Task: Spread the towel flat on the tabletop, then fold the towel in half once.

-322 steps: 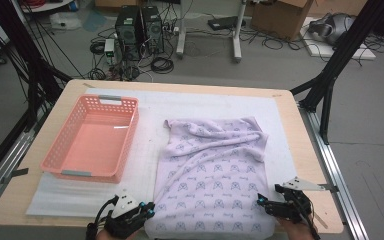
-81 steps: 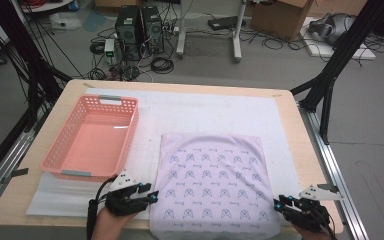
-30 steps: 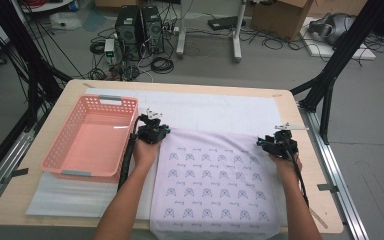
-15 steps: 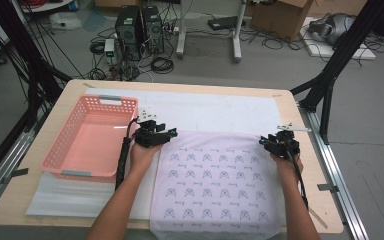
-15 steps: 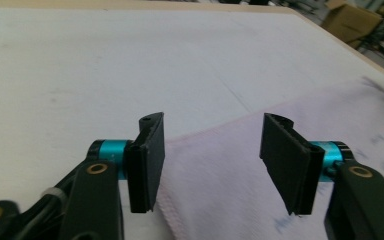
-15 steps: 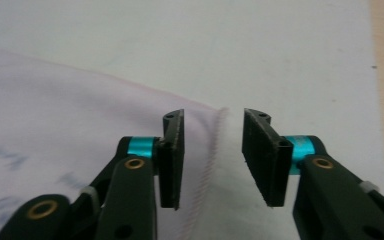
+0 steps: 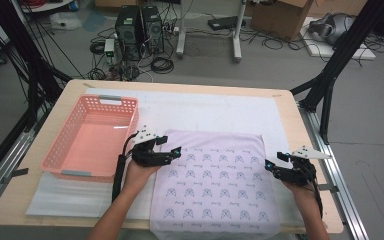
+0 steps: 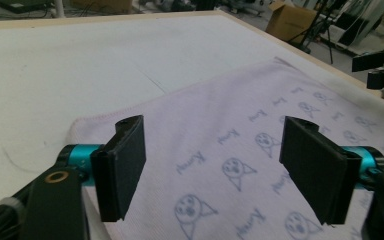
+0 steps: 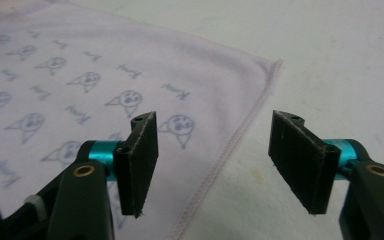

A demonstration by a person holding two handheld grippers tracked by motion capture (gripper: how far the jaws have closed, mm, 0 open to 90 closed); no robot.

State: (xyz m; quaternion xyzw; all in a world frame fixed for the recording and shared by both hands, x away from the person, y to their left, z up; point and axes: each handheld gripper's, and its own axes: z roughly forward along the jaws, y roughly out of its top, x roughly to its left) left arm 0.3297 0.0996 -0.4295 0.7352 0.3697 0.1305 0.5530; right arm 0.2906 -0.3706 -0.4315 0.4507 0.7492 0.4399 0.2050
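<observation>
A pale lilac towel (image 7: 215, 180) printed with blue cat faces lies spread flat on the white mat (image 7: 205, 110). My left gripper (image 7: 174, 153) hovers over the towel's far left corner. In the left gripper view, the left gripper (image 8: 215, 150) has its jaws wide apart above the towel (image 8: 240, 135), with nothing between them. My right gripper (image 7: 271, 167) is at the towel's right edge. In the right gripper view, the right gripper (image 9: 212, 150) is open over the hem of the towel (image 9: 80, 75). Both pairs of jaws have just been opening.
An empty pink basket (image 7: 60, 160) stands on the left part of the table, close to my left forearm. The wooden table edge (image 7: 300, 125) runs along the right. Black frame poles and computer towers (image 7: 137, 25) stand beyond the far side.
Both grippers have let go of the towel's far corners and opened. Both have drawn back toward the near side. The towel's far edge now lies flat on the mat.
</observation>
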